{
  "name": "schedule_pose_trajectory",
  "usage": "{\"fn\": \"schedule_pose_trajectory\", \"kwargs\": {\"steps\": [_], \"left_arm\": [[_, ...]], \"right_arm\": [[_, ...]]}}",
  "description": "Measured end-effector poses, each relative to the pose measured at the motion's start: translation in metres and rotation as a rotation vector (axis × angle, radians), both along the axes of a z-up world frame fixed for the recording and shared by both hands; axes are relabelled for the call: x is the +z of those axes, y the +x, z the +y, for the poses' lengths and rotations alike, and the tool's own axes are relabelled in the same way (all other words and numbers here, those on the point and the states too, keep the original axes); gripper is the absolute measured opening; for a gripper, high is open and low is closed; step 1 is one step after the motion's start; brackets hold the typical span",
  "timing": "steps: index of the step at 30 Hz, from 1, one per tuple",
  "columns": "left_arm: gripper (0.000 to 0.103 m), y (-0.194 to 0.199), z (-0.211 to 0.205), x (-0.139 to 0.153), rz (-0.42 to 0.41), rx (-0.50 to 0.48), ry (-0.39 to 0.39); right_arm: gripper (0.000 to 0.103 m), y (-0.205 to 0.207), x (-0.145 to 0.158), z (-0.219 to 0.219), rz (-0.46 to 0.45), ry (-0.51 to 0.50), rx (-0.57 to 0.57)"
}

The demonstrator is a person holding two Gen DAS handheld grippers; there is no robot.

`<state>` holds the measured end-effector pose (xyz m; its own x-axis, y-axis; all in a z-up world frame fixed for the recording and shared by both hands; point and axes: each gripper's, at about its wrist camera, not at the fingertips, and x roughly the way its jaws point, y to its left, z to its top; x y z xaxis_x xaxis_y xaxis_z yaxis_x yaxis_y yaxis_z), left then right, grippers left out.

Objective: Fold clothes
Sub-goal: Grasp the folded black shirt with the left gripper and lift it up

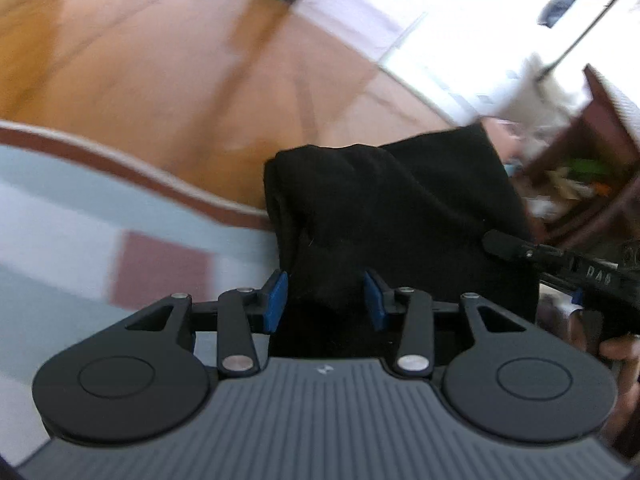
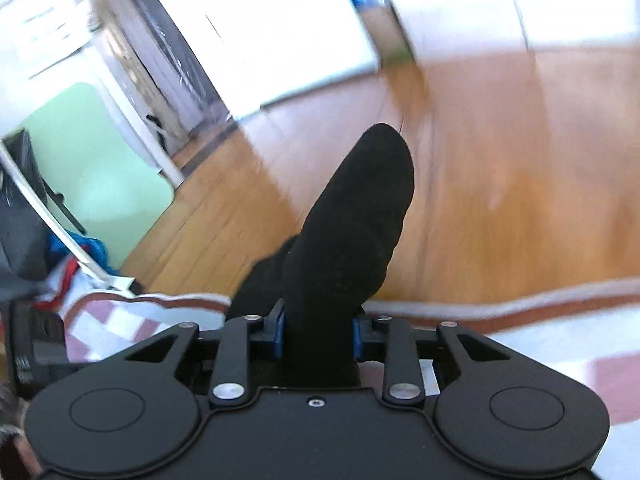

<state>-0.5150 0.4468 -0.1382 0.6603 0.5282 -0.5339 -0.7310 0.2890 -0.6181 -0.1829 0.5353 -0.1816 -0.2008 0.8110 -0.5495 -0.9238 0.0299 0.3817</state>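
Wood plank floor, white walls, blown-out daylight. Dark wooden shelf at right, pale green mat by doorway.

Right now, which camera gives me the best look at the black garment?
The left wrist view: the black garment spreads wide there, its folds and top edge visible, between the left gripper jaws. The right wrist view shows only a narrow bunched strip rising from the right gripper.

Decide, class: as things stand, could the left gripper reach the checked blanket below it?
Probably not freely: the left gripper is shut on the black garment, which hangs between its fingers. The checked blanket lies uncovered to its left.
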Motion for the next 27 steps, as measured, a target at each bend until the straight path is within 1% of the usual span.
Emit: {"fn": "schedule_pose_trajectory", "kwargs": {"steps": [2, 3, 5, 6, 7, 8, 9, 11, 12, 14, 15, 17, 19, 22, 27], "left_arm": [[0.042, 0.022, 0.000, 0.000, 0.006, -0.056, -0.027], [0.042, 0.032, 0.001, -0.004, 0.029, -0.076, -0.038], [0.042, 0.052, 0.001, -0.011, 0.079, -0.115, -0.058], [0.042, 0.060, 0.000, -0.016, 0.097, -0.131, -0.068], [0.042, 0.066, 0.000, -0.020, 0.105, -0.143, -0.088], [0.042, 0.071, 0.000, -0.025, 0.113, -0.154, -0.109], [0.042, 0.073, -0.001, -0.026, 0.116, -0.159, -0.108], [0.047, 0.077, -0.001, -0.028, 0.121, -0.168, -0.102], [0.052, 0.079, -0.001, -0.029, 0.124, -0.172, -0.098], [0.055, 0.083, -0.002, -0.031, 0.130, -0.181, -0.092], [0.058, 0.085, -0.002, -0.032, 0.132, -0.185, -0.088], [0.061, 0.076, -0.008, -0.038, 0.109, -0.177, -0.055], [0.066, 0.076, -0.002, -0.037, 0.084, -0.199, -0.059], [0.067, 0.078, 0.007, -0.047, -0.010, -0.216, -0.114], [0.067, 0.082, 0.021, -0.064, -0.170, -0.241, -0.210]], "right_arm": [[0.034, 0.013, 0.008, -0.020, -0.055, -0.020, -0.079], [0.034, 0.023, 0.007, -0.028, -0.074, -0.049, -0.126], [0.038, 0.050, -0.009, -0.037, -0.084, -0.148, -0.232], [0.040, 0.063, -0.021, -0.039, -0.072, -0.207, -0.278], [0.043, 0.076, -0.033, -0.042, -0.042, -0.258, -0.308], [0.045, 0.089, -0.045, -0.045, 0.006, -0.301, -0.323], [0.048, 0.099, -0.052, -0.048, 0.054, -0.322, -0.339], [0.051, 0.113, -0.057, -0.055, 0.134, -0.319, -0.364], [0.053, 0.117, -0.056, -0.057, 0.153, -0.315, -0.363], [0.057, 0.119, -0.055, -0.053, 0.153, -0.316, -0.340], [0.057, 0.120, -0.054, -0.051, 0.146, -0.318, -0.325], [0.058, 0.121, -0.054, -0.048, 0.132, -0.323, -0.300], [0.060, 0.125, -0.056, -0.051, 0.122, -0.330, -0.291], [0.060, 0.131, -0.056, -0.052, 0.132, -0.337, -0.296], [0.062, 0.145, -0.057, -0.044, 0.189, -0.356, -0.312]]}}
